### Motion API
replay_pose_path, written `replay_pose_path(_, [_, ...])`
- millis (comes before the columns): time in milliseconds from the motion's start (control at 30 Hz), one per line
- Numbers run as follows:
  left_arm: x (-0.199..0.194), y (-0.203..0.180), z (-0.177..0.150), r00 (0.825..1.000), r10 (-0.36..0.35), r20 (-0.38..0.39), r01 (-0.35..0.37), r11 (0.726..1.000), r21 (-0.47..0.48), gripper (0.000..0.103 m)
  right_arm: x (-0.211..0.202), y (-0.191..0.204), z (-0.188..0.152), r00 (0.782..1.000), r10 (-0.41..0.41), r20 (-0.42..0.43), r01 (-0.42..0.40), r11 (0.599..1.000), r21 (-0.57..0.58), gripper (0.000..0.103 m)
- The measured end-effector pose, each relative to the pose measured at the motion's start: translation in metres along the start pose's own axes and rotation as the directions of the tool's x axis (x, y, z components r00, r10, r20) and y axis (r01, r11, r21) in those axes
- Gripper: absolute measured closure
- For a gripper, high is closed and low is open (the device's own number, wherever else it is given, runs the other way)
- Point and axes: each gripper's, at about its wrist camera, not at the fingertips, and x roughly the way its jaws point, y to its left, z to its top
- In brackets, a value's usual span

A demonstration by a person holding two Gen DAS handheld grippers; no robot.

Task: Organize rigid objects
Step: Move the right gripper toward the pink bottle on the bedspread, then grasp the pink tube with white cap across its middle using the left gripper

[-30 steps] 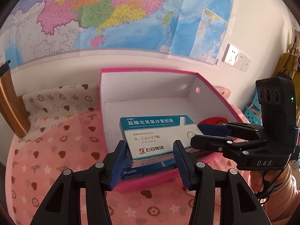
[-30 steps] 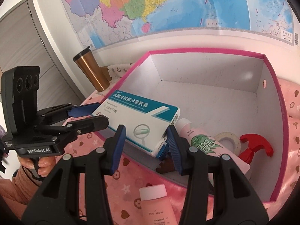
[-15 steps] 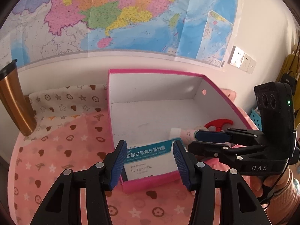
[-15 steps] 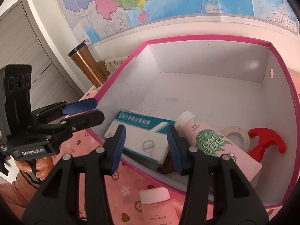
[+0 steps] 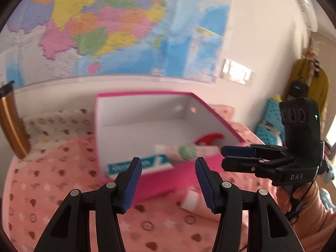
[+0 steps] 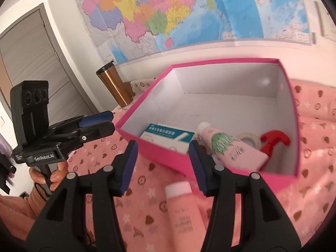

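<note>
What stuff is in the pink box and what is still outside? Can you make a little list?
box: pink box, open top, white inside
in box: medicine carton, pink tube with green leaf, tape roll, red hook
outside: peach bottle lying on the pink cloth
left gripper: open, empty
right gripper: open, empty
</note>
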Motion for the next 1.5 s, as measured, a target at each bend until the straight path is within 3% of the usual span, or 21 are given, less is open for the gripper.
replay_pose_path(167, [0.014,-0.019,-0.021,0.997,-0.04,-0.058,0.042,0.998,0.035,0.049,-0.019,-0.002,-0.032,1.0,-0.02,-0.019,0.02,1.0,0.018,0.049])
replay_pose_path(467, [0.058,-0.024,-0.055,0.977,-0.073,-0.202,0.072,0.997,-0.008,0.049,-0.036,-0.022,-0.092,0.992,-0.075,-0.106,0.087,0.989,0.122,0.049])
replay_pose_path(800, [0.08,-0.031,-0.058,0.964,-0.071,-0.256,0.075,0.997,0.003,0.049,-0.056,-0.035,-0.131,0.982,-0.069,-0.178,0.106,0.972,0.211,0.049])
replay_pose_path(900, [0.083,-0.033,-0.055,0.963,-0.068,-0.259,0.075,0.997,0.015,0.049,-0.056,-0.033,-0.139,0.98,-0.03,-0.197,0.075,0.971,0.228,0.049])
replay_pose_path(1233, [0.094,-0.038,-0.053,0.956,-0.071,-0.284,0.085,0.996,0.037,0.049,-0.045,-0.023,-0.15,0.97,-0.019,-0.244,0.073,0.974,0.214,0.049])
replay_pose_path(1500, [0.087,-0.033,-0.058,0.949,-0.1,-0.298,0.106,0.994,0.006,0.048,-0.046,-0.038,-0.143,0.98,-0.028,-0.199,0.081,0.961,0.263,0.049])
